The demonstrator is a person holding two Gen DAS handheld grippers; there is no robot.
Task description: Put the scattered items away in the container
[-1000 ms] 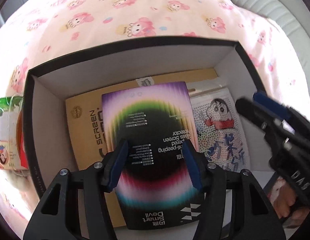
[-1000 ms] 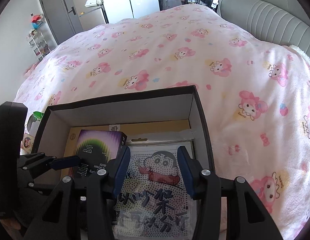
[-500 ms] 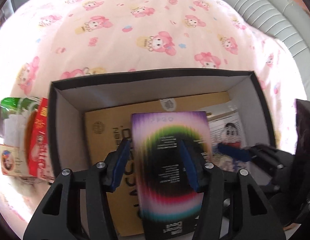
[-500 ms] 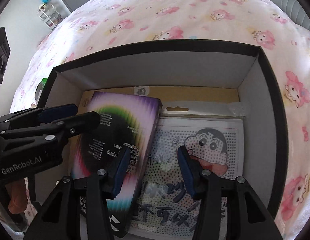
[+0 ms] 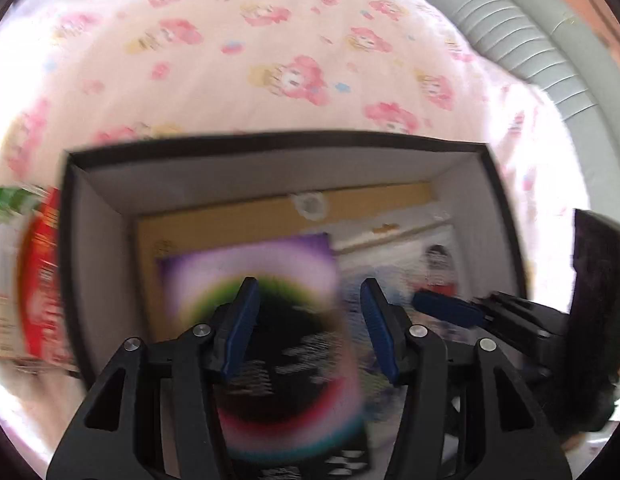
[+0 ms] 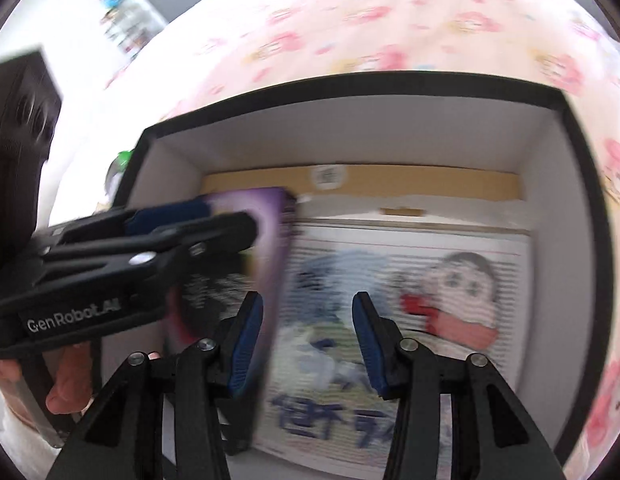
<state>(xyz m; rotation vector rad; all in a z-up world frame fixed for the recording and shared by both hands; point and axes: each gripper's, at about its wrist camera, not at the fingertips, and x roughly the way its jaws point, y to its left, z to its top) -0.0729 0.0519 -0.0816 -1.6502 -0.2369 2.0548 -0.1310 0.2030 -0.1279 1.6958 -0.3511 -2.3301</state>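
Observation:
A black box with white inner walls point(image 5: 462, 168) point(image 6: 550, 152) sits on the bed. Inside lie a tan flat pack point(image 5: 246, 216), a purple-and-black screen protector box point(image 5: 270, 264) point(image 6: 270, 216) and a cartoon-print packet point(image 5: 422, 248) point(image 6: 462, 280). My left gripper point(image 5: 306, 328) is open above the purple box, nothing between its fingers. My right gripper point(image 6: 308, 340) is open above the cartoon packet. Each gripper shows in the other's view: the right point(image 5: 446, 308), the left point(image 6: 190, 220). Both views are blurred.
A red snack packet point(image 5: 42, 272) and a green-topped item point(image 5: 6, 200) point(image 6: 122, 160) lie outside the box on its left. The pink cartoon bedspread point(image 5: 270, 40) surrounds the box. A grey padded headboard point(image 5: 522, 48) is at the far right.
The left gripper let go of the purple box, which now lies in the black box, and has pulled back. The right gripper moved in low over the cartoon packet.

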